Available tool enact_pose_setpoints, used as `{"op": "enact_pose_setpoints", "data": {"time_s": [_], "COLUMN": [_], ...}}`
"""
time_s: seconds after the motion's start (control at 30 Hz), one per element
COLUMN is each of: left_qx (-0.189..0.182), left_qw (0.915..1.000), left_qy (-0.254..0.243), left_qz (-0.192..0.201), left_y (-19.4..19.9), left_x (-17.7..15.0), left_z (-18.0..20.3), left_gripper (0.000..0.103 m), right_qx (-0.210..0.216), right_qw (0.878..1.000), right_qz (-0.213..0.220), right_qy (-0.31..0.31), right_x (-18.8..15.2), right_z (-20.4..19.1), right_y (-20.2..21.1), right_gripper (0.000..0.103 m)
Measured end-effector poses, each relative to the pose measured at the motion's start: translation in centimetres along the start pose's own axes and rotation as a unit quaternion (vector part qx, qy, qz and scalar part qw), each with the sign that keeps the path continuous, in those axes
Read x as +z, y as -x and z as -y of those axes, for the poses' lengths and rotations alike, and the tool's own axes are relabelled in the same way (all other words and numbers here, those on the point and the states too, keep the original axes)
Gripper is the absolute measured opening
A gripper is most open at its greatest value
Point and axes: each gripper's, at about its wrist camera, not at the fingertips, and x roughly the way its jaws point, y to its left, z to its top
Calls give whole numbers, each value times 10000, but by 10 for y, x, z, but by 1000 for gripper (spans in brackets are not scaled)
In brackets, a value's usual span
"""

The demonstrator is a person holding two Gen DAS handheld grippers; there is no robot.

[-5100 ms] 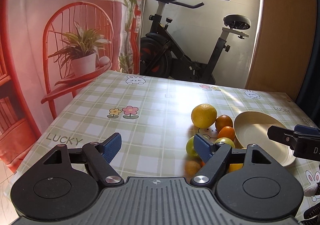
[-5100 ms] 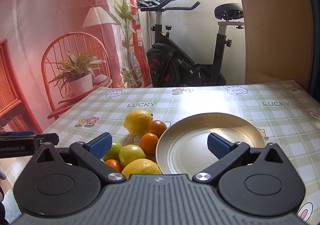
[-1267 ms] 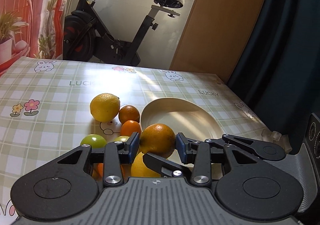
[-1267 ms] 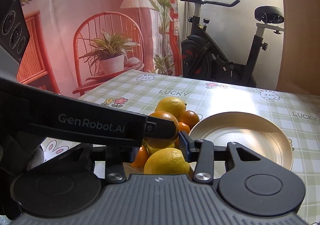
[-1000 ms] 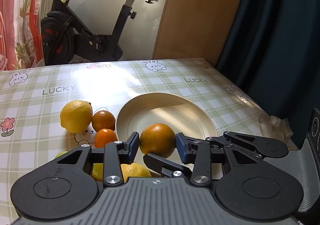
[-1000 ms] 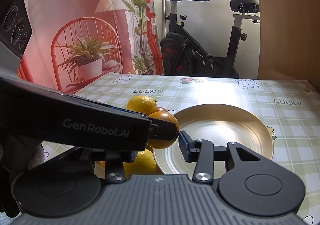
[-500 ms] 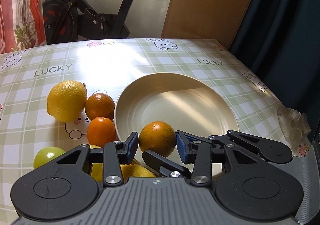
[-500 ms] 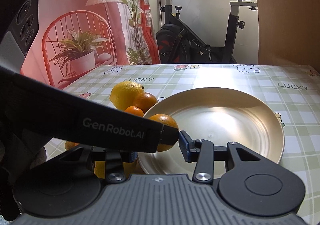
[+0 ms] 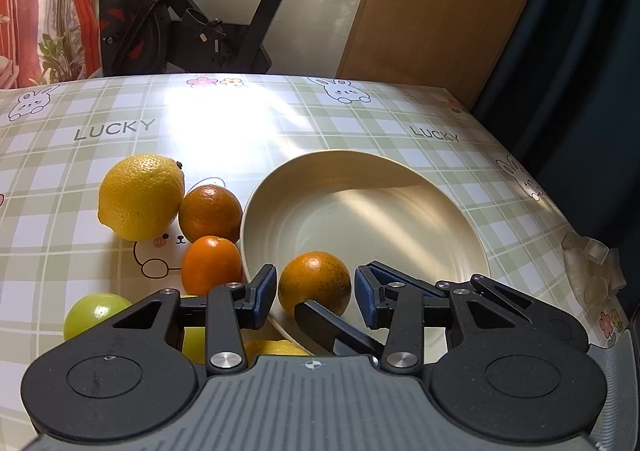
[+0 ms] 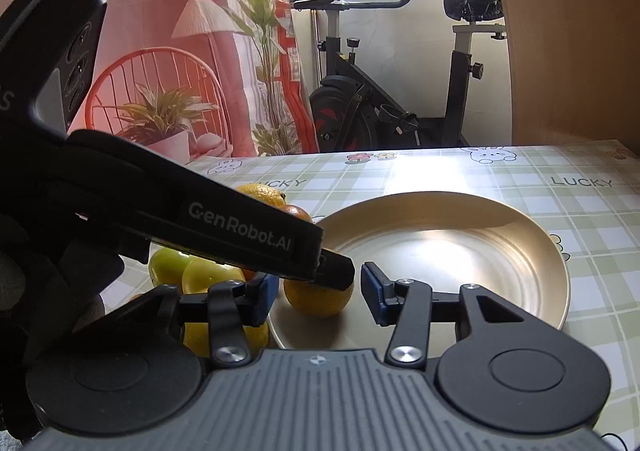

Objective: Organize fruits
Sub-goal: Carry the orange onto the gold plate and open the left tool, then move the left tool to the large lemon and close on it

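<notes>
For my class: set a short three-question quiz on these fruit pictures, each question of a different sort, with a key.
1. True or false: the orange between the left hand-held gripper's pads lies inside the plate.
2. Multiple choice: the lemon touches which fruit? A) the green fruit B) the dark orange by the plate's rim C) none
3. Fill in: in the left wrist view, a gap shows between each blue pad and the orange, so the left hand-held gripper is ____.

Key: 1 true. 2 B. 3 open.
</notes>
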Motion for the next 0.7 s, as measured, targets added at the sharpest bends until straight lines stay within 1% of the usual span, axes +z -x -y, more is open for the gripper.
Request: {"op": "enact_pose_setpoints", "data": {"time_s": [0.07, 0.2, 0.3, 0.4, 0.5, 0.6, 0.7], "left_qx": [-16, 47, 66, 192, 180, 193, 198], "left_qw": [9998, 9979, 9961, 9946, 9930, 9919, 9918], "left_qy": [135, 441, 686, 792, 911, 961, 981], "left_qz": [165, 467, 557, 638, 736, 807, 796], "left_y": [9, 34, 50, 64, 77, 84, 85], "left_x": [-1, -10, -19, -26, -31, -34, -38], "left_z": [-3, -12, -22, -31, -40, -44, -46], "left_gripper": [45, 45, 46, 46, 46, 46, 46], "right_qx": [4, 105, 137, 123, 119, 134, 165], "right_qw": [9998, 9996, 9996, 9996, 9997, 9997, 9996], "right_qz": [167, 244, 231, 236, 196, 147, 120], "right_qy": [-53, -15, 65, 112, 123, 156, 199], "right_x": [-2, -1, -2, -1, -2, -3, -4], "right_z": [1, 0, -4, -6, -8, -10, -14], "right_y": [7, 12, 14, 15, 16, 18, 23], "right_gripper": [50, 50, 50, 50, 50, 50, 50]}}
